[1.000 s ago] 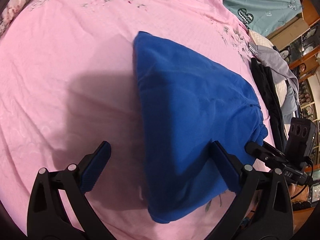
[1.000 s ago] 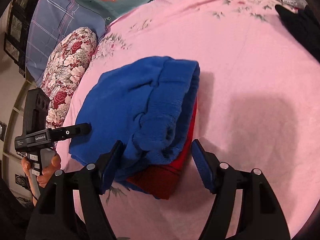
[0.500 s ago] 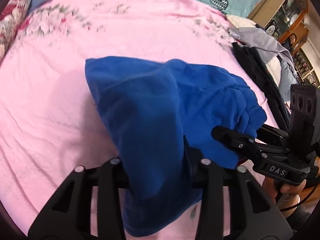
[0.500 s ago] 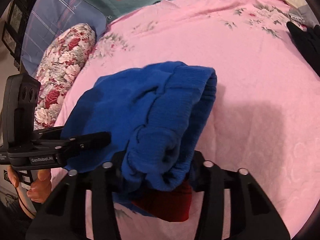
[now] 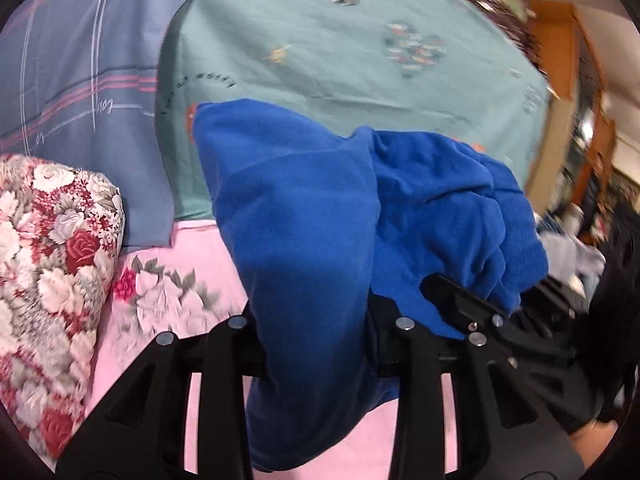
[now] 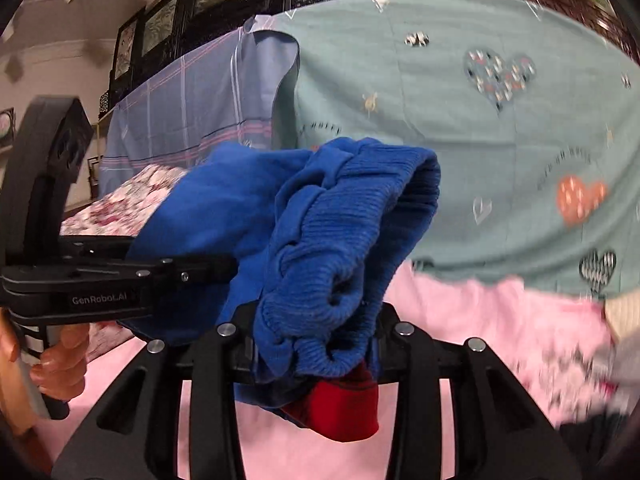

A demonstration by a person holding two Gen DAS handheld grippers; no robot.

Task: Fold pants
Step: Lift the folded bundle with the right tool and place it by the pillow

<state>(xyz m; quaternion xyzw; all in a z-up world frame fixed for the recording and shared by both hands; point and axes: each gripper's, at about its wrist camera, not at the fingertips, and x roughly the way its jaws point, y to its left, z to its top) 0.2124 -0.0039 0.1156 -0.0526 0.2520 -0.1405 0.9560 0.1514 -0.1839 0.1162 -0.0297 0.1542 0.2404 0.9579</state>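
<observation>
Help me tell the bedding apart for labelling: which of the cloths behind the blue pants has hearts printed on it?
The teal sheet has the hearts, grey and orange. The grey-blue cloth beside it shows only stripes, and the pillow is floral.

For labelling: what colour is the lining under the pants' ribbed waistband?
Red lining, clearest in the right wrist view.

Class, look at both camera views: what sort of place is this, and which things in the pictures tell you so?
Most likely a bedroom at home: a bed under a pink floral sheet, a flowered pillow and a teal heart-print cover, with dark carved furniture behind.
</observation>
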